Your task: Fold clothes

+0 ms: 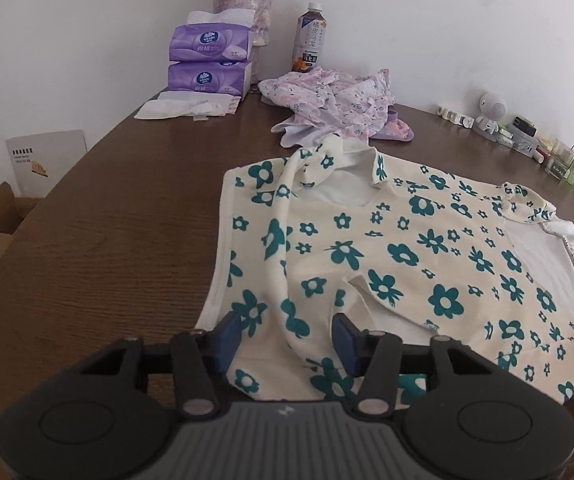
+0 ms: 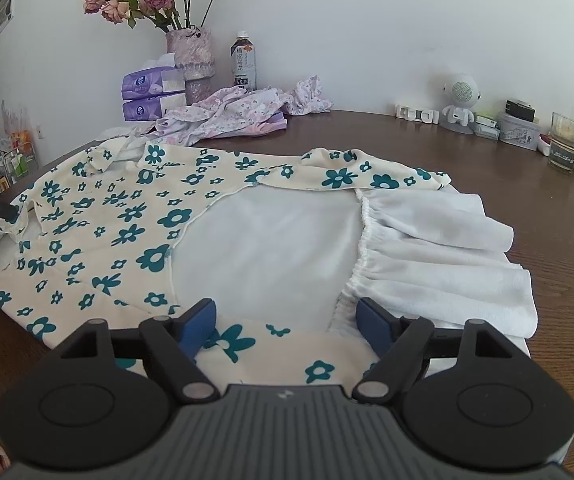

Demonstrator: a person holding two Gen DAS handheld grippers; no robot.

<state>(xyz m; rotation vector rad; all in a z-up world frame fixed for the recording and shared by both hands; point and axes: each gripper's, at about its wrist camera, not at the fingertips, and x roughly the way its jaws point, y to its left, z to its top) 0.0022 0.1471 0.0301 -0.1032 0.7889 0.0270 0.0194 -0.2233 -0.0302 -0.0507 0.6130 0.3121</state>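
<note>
A cream garment with teal flowers (image 1: 407, 256) lies spread on the brown wooden table (image 1: 107, 220), its white lining and gathered white skirt part at the right. It also shows in the right wrist view (image 2: 127, 220), with the white part (image 2: 427, 248) to the right. My left gripper (image 1: 287, 332) is open, its blue pads just above the garment's near left edge. My right gripper (image 2: 287, 320) is open over the near edge, where the floral cloth meets the white cloth. Neither holds anything.
A crumpled pink floral garment (image 1: 335, 100) lies at the back of the table. Behind it stand tissue packs (image 1: 207, 60), a vase (image 1: 243, 4) and a drink bottle (image 1: 311, 40). A small white robot figure (image 2: 461, 104), tins and a glass (image 2: 565, 140) line the right back edge.
</note>
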